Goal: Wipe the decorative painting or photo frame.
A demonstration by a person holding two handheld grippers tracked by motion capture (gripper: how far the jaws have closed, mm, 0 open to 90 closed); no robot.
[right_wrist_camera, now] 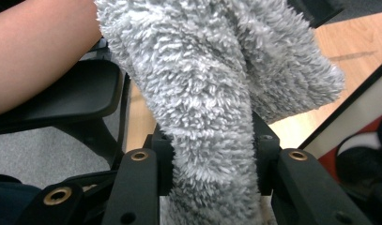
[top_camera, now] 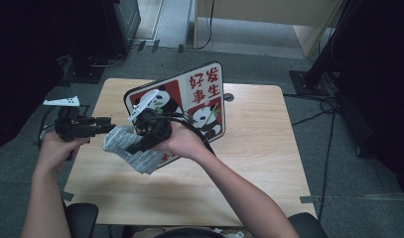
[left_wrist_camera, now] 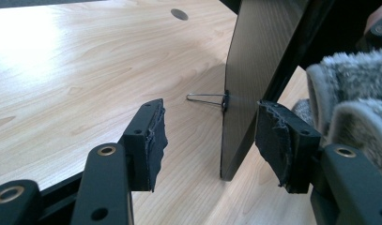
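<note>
The grey fleece cloth (top_camera: 127, 148) hangs bunched in front of the panda picture board (top_camera: 189, 99), which stands tilted on the wooden table (top_camera: 259, 148) — the cloth is against the board's lower left edge, its long axis running down and toward the person. In the right gripper view the cloth (right_wrist_camera: 212, 108) rises straight up between the two black jaws, which are pressed into its pile from both sides; the right gripper (top_camera: 147, 136) is pinching it firmly. So the right hand (top_camera: 182, 141) has the cloth, and any wiping move turns on carrying that bunch across the board's face, which lies just beyond and to the right of it.

The left gripper (top_camera: 98, 128) sits just beside the cloth's left end, jaws pointing at it. In the left gripper view its pads (left_wrist_camera: 153, 140) are spread wide with nothing between them but air — the dark back of the board (left_wrist_camera: 254, 84) and its wire stand (left_wrist_camera: 205, 98) lie ahead, and a fold of cloth (left_wrist_camera: 353, 98) lies just beyond the right-hand jaw, apparently not touching it.
</note>
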